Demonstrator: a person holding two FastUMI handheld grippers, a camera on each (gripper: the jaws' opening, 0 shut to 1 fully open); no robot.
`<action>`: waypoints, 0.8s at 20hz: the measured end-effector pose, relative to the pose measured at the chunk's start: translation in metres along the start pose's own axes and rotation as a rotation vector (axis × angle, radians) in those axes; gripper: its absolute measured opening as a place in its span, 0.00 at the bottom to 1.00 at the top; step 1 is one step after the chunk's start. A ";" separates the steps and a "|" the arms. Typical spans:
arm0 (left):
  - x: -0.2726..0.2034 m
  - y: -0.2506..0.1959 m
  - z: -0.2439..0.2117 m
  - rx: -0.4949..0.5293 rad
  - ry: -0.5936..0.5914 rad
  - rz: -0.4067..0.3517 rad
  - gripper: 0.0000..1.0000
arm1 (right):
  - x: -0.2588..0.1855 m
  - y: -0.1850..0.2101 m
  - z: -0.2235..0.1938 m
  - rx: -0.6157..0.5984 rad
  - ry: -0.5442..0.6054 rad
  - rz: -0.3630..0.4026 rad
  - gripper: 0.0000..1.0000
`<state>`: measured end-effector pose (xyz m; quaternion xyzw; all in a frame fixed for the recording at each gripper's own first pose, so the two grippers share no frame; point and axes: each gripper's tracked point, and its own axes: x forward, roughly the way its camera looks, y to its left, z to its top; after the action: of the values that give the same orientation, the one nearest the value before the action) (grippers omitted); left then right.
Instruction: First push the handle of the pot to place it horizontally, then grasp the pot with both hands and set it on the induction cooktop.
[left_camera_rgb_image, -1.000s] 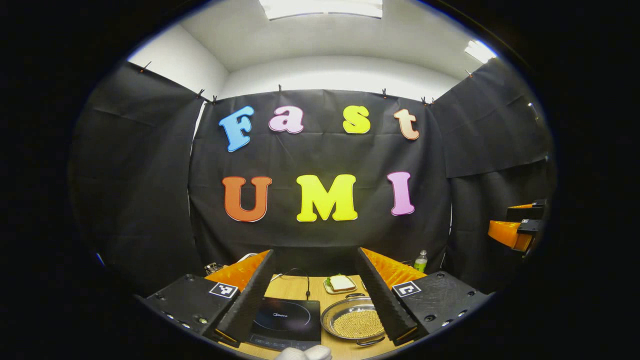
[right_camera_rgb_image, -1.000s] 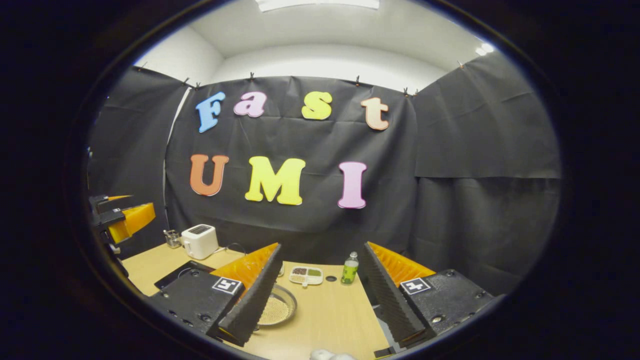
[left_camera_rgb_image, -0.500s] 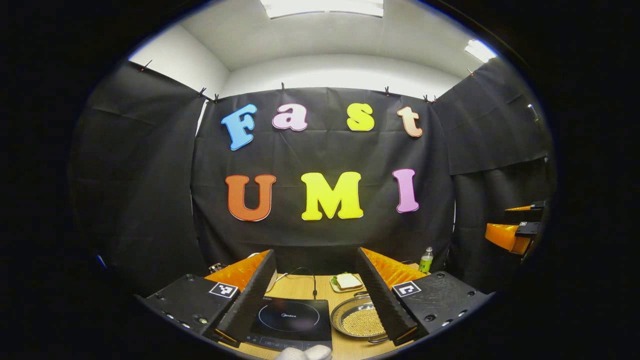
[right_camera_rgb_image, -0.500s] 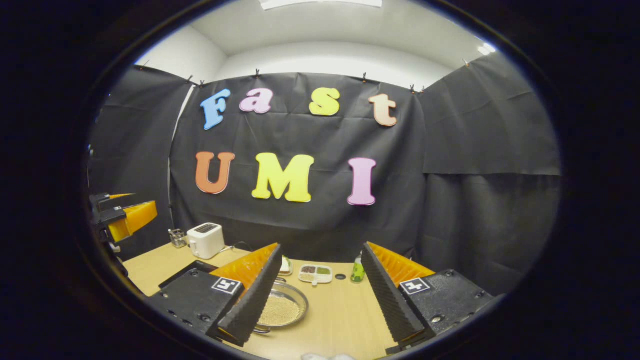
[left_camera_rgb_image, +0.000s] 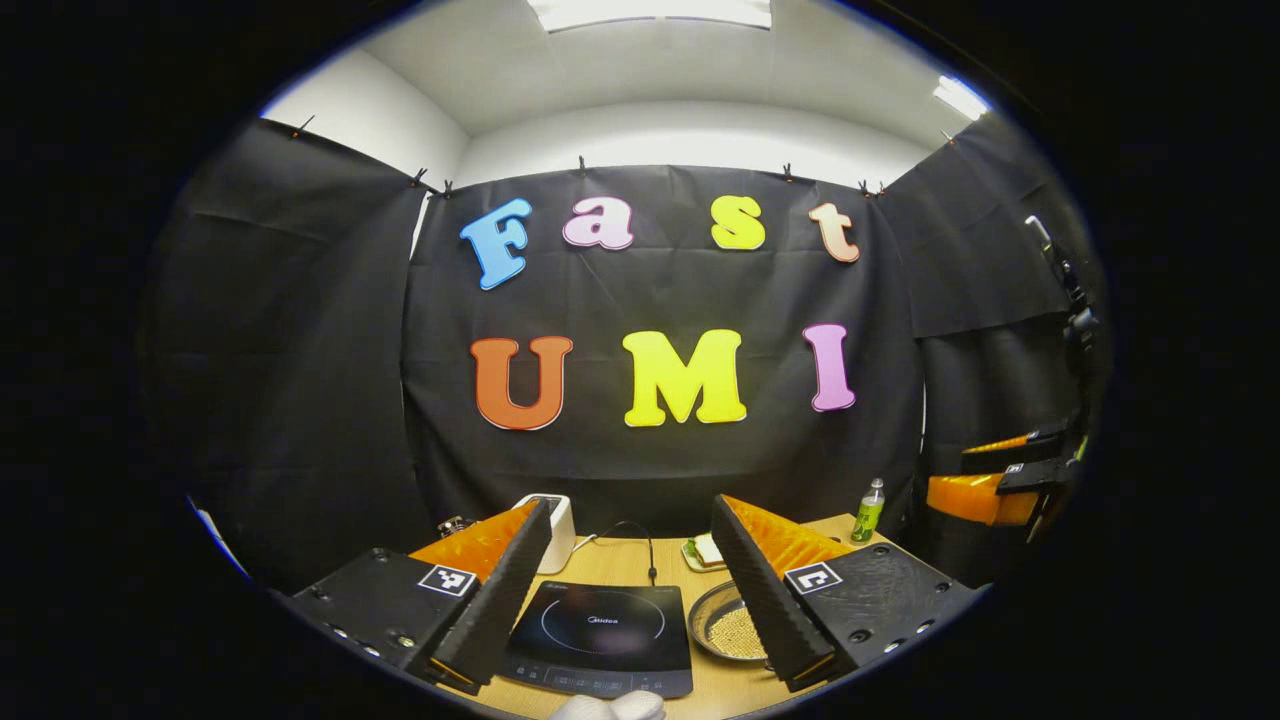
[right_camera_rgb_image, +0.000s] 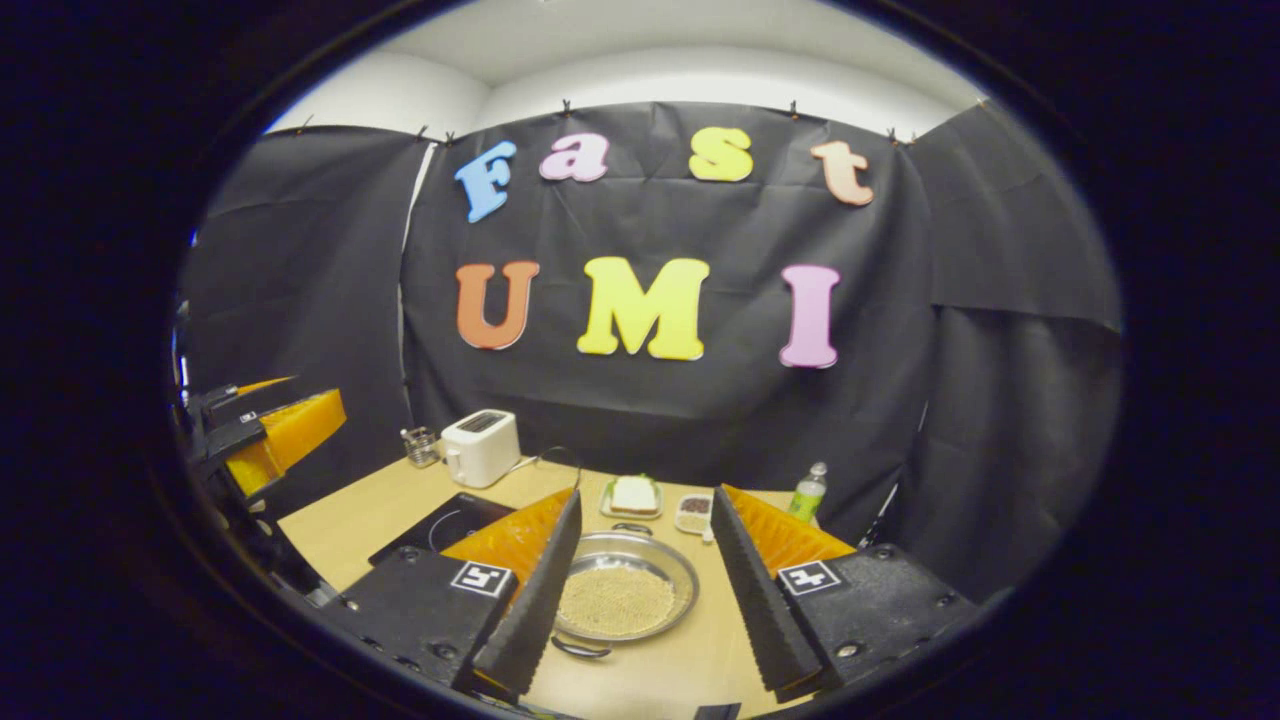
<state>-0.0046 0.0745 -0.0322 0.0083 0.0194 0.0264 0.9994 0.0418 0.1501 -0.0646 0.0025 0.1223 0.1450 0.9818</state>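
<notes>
I see the pot (right_camera_rgb_image: 625, 598) on the wooden table (right_camera_rgb_image: 360, 510), just right of the induction cooktop (left_camera_rgb_image: 600, 638); behind it sit a sandwich plate (right_camera_rgb_image: 633, 495) and toaster (right_camera_rgb_image: 481, 447). My left gripper (left_camera_rgb_image: 628, 590) and right gripper (right_camera_rgb_image: 640, 590) gape wide, empty.

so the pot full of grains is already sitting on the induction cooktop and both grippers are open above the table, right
Not quite. The pot of grains sits on the wooden table, beside the induction cooktop, not on it; the right gripper view shows the cooktop off to the pot's left. The rest holds: the left gripper and right gripper are both open above the table.
</notes>
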 end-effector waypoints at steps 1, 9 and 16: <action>-0.001 0.003 -0.002 -0.002 0.004 0.006 0.96 | 0.009 0.011 -0.011 0.010 0.037 0.032 0.69; -0.012 0.034 -0.023 0.006 0.038 0.050 0.96 | 0.068 0.056 -0.136 0.027 0.376 0.102 0.08; -0.018 0.057 -0.043 -0.011 0.074 0.096 0.96 | 0.091 0.090 -0.239 0.064 0.627 0.159 0.04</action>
<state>-0.0268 0.1308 -0.0739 0.0026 0.0558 0.0746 0.9957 0.0431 0.2547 -0.3141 -0.0018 0.4227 0.2111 0.8813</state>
